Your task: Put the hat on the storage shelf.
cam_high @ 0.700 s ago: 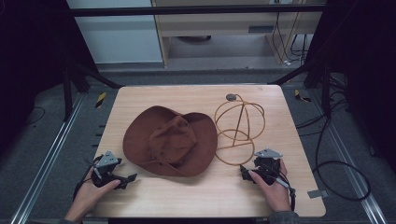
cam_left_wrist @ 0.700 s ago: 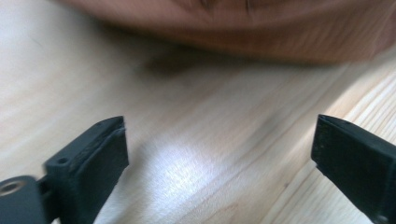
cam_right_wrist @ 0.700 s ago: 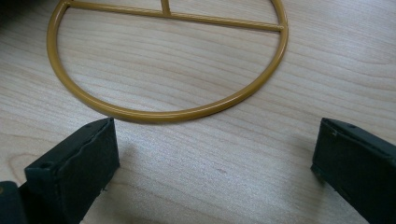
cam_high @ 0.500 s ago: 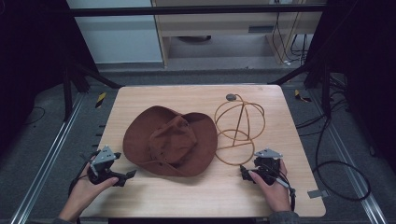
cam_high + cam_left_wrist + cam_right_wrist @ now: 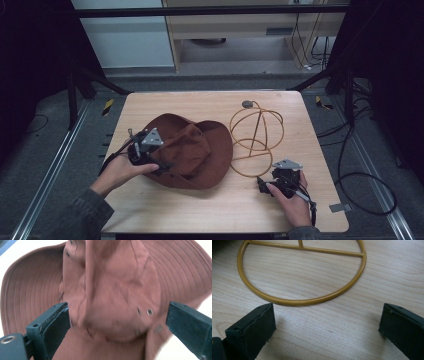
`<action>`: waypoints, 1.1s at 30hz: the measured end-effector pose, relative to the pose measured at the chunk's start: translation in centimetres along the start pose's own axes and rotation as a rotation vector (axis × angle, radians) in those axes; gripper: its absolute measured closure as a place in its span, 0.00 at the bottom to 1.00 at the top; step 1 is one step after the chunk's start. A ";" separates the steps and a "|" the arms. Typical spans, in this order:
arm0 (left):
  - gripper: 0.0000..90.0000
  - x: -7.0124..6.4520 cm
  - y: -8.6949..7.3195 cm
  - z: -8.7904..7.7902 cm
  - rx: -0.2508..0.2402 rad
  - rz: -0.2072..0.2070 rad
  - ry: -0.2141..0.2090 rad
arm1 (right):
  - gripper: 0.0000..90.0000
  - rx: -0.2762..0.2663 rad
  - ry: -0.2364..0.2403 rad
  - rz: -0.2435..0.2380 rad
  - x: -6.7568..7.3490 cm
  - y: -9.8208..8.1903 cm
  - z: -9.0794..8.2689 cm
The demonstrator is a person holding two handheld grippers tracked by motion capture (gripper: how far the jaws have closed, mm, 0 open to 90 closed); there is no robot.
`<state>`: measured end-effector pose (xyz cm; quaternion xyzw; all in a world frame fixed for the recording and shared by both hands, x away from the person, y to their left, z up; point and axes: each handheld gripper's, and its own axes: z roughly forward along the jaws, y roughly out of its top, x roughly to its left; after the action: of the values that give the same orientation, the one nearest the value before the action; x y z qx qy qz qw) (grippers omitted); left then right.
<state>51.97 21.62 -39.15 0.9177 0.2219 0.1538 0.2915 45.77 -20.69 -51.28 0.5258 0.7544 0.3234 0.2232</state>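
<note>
Two grippers are in my hands at the pale wooden table. My left gripper hangs over the near left part of the brown, wide-brimmed fabric hat, and its jaws stand wide apart with nothing pressed between them. Looking along those jaws in the left gripper view, the hat's creased crown lies straight ahead and between them, the stitched brim spreading out beyond and to both sides; the left jaw sits just beside the crown's edge, though I cannot tell whether it touches the cloth.

My right gripper rests low over the bare tabletop, well apart from the left one, with the hat off to its left. Its jaws are also spread wide and hold nothing. Just ahead of them lies the round base ring of the mustard-yellow wire hat stand, near the jaws but not touching them, with wood grain showing between the jaws. From above, the stand rises upright beyond my right gripper, topped by a small dark knob, and the hat's brim lies against the stand's left side.
</note>
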 end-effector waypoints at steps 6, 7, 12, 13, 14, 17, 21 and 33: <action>0.07 0.7 2.5 1.7 0.034 0.003 -0.023 | 0.01 0.000 0.000 0.000 0.0 0.0 0.0; 0.08 0.7 3.2 2.2 0.051 0.010 -0.031 | 0.01 0.001 0.001 -0.003 0.0 0.0 0.0; 0.11 1.1 4.2 2.9 0.078 0.005 -0.034 | 0.01 0.002 0.002 -0.009 -0.1 0.0 0.0; 0.12 1.5 4.4 3.0 0.096 -0.001 -0.035 | 0.01 0.001 0.004 -0.007 -0.1 0.0 0.0; 0.13 1.7 4.5 3.1 0.104 -0.002 -0.031 | 0.01 0.002 0.003 -0.009 -0.1 0.0 0.0; 0.15 1.9 4.7 3.3 0.125 -0.001 -0.030 | 0.01 0.002 0.003 -0.009 -0.1 0.0 0.0; 0.21 2.8 4.9 4.0 0.182 0.004 -0.039 | 0.01 0.003 0.001 -0.012 -0.1 0.0 0.0; 0.45 3.9 4.7 5.1 0.201 -0.032 -0.079 | 0.01 0.003 0.000 -0.010 -0.1 0.0 0.0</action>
<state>58.85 17.79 -39.70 0.9440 0.2392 0.0899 0.2086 45.76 -20.79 -51.28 0.5222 0.7576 0.3211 0.2241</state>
